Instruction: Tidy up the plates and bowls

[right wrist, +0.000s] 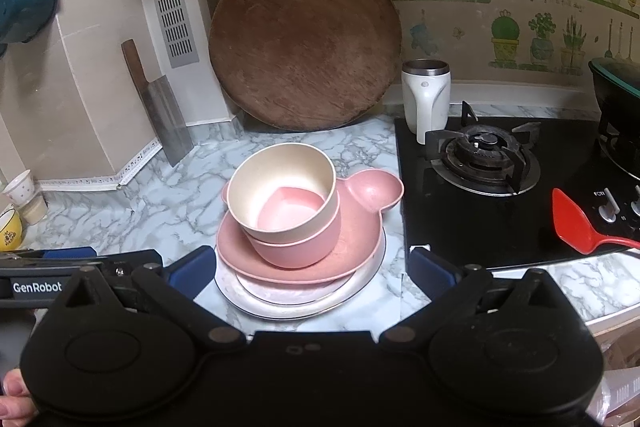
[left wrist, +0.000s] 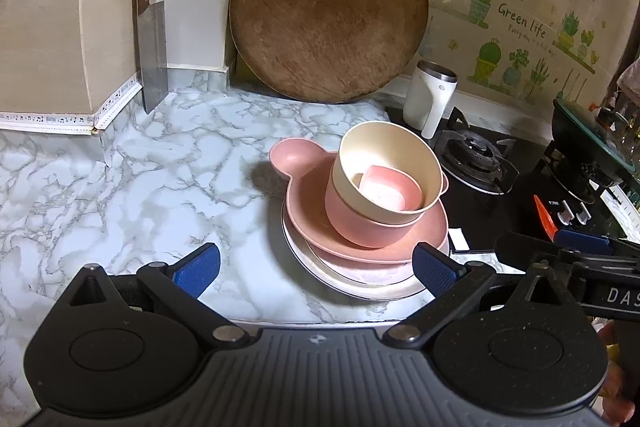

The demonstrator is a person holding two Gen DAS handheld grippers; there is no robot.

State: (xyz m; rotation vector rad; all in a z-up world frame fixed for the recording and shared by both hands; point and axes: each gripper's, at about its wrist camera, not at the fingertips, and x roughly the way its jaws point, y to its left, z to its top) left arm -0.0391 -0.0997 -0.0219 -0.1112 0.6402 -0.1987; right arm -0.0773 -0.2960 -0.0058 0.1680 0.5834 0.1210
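Observation:
One stack of dishes stands on the marble counter. A white plate [left wrist: 384,291] [right wrist: 360,287] lies at the bottom, with a pink eared plate [left wrist: 304,203] [right wrist: 360,227] on it. On that sits a pink bowl [left wrist: 360,231] [right wrist: 296,251], a cream bowl [left wrist: 380,151] [right wrist: 276,171] tilted inside it, and a small pink dish [left wrist: 390,187] [right wrist: 288,213] inside the cream bowl. My left gripper [left wrist: 316,269] is open, just short of the stack's near left side. My right gripper [right wrist: 314,269] is open too, with the stack's near edge between its fingers, touching nothing.
A round wooden board [left wrist: 328,15] [right wrist: 304,39] leans on the back wall. A cleaver [left wrist: 154,67] [right wrist: 164,115] leans at the left. A white mug [left wrist: 430,99] [right wrist: 426,95] and a gas hob [left wrist: 476,159] [right wrist: 484,151] are to the right, with a red spatula [right wrist: 580,223].

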